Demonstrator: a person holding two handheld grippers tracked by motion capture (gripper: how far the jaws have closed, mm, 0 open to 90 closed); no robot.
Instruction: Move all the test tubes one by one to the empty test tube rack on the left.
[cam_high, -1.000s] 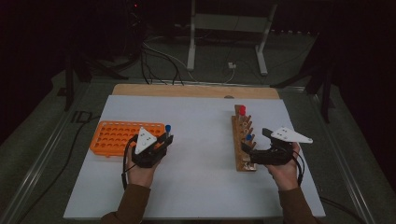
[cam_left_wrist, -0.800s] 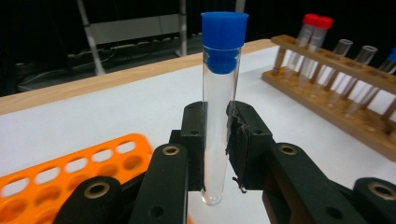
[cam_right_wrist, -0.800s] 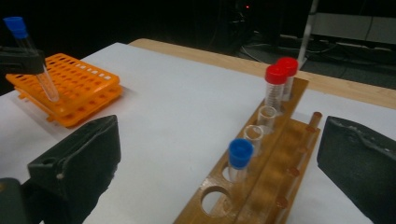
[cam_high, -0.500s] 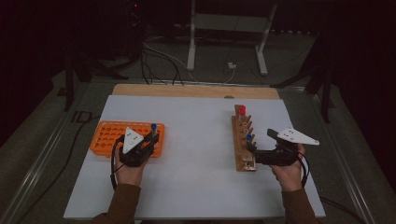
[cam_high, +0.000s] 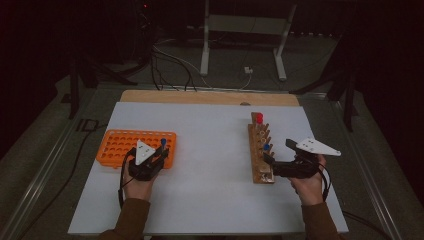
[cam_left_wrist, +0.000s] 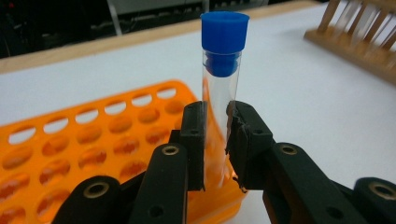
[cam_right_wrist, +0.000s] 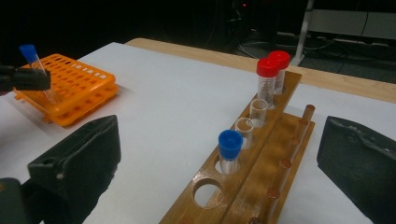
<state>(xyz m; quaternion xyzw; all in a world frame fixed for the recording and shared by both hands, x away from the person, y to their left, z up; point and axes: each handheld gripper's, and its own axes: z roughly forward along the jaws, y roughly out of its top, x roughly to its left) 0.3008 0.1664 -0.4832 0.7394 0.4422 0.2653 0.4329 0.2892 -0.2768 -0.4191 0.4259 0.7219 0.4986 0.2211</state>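
The blue-capped clear tube (cam_left_wrist: 220, 88) is standing almost upright between the two black jaws of the left gripper (cam_left_wrist: 215, 140), which are pressing on its lower half from both sides while its cap is rising well above them; its bottom end is sitting at the near right corner of the orange rack (cam_left_wrist: 93, 140), though whether it is resting in a hole I cannot tell; in the high view the same tube (cam_high: 163, 145) is showing just beyond the left gripper (cam_high: 150, 162), over the right end of the orange rack (cam_high: 120, 142) on the white table (cam_high: 210, 150); well apart, at the right, the right gripper (cam_right_wrist: 219, 186) is hanging with its jaws spread wide and nothing between them, just beside the wooden rack (cam_right_wrist: 261, 163), which is carrying another blue-capped tube (cam_right_wrist: 230, 151), two uncapped tubes (cam_right_wrist: 252, 119) and two red-capped tubes (cam_right_wrist: 271, 77); no brand, label or writing is showing legibly on any of these things
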